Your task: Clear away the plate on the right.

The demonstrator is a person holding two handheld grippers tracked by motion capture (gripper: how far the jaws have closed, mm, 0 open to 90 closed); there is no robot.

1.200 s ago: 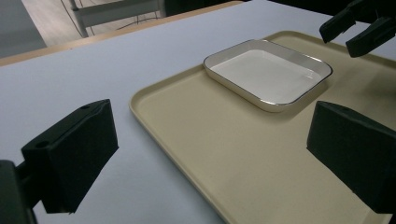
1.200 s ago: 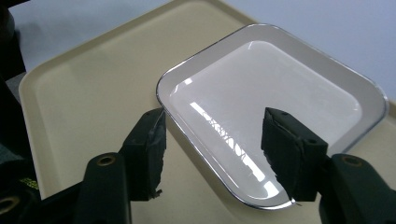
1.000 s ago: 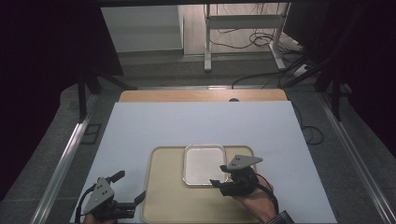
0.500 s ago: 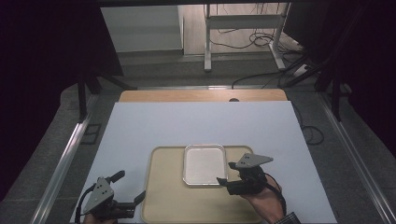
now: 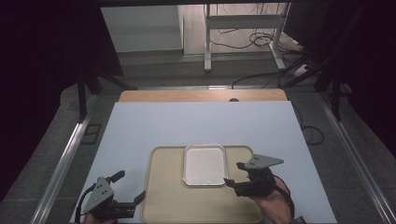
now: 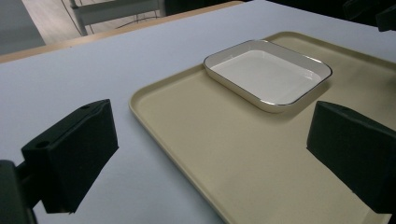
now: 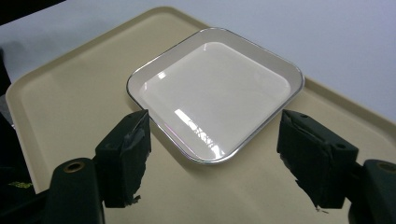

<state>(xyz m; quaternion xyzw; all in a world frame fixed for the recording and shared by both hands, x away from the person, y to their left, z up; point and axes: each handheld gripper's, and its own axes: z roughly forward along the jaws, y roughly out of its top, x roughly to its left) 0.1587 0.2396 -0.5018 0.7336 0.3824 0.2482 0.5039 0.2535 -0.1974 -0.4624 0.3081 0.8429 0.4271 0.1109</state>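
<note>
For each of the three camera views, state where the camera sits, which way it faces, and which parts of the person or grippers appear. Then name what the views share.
High view: above the person's side, looking forward and down; left gripper, right gripper and hand.
Left gripper view: rides that gripper, facing across the tray.
Right gripper view: rides that gripper, looking down at the dish.
Shared: every view has tray and dish.

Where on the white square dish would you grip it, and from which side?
Probably the raised rim of the white dish at its near right corner, beside the right gripper. The dish lies flat on the beige tray, so only the rim is thin enough: one jaw inside, one outside, coming in low.
</note>
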